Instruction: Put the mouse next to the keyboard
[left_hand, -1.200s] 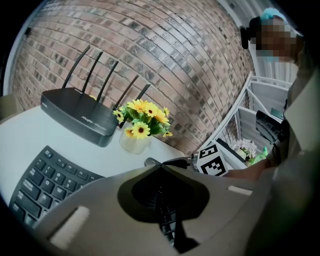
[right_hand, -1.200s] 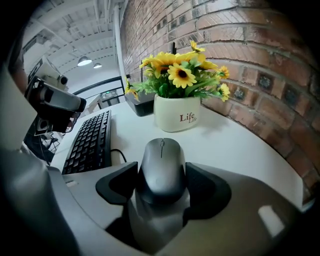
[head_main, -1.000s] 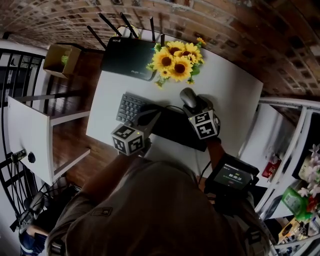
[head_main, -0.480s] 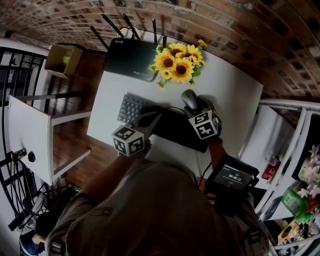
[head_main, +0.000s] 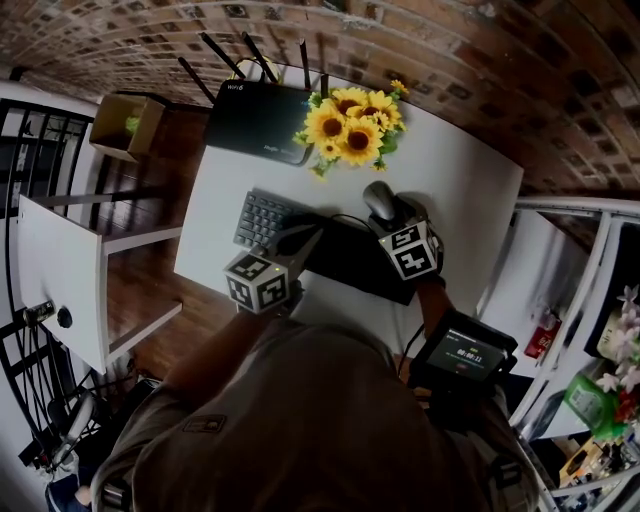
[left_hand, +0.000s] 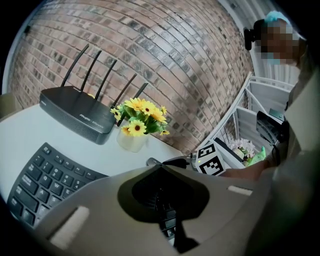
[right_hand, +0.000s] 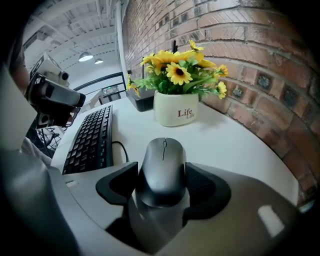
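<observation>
Right gripper view: grasping mouse (right_hand: 162, 162) with right gripper (right_hand: 162, 184), just right of keyboard (right_hand: 92, 135) | holding left gripper (left_hand: 160, 169) over keyboard, clenched, empty.

The mouse (right_hand: 162, 167) looks satin grey plastic, the keyboard (right_hand: 92, 137) matt black; the vase (right_hand: 176, 110) is glossy (ceramic, seemingly), the wall (right_hand: 240, 60) rough brick.

Both forearms reach forward from the person's body. The left gripper (head_main: 306, 238) points toward one o'clock, tilted slightly down, its jaws closed together and empty. The right gripper (head_main: 386, 208) points toward eleven o'clock, pitched steeply down, with its jaws wide and the pads against the mouse (right_hand: 162, 167).
</observation>
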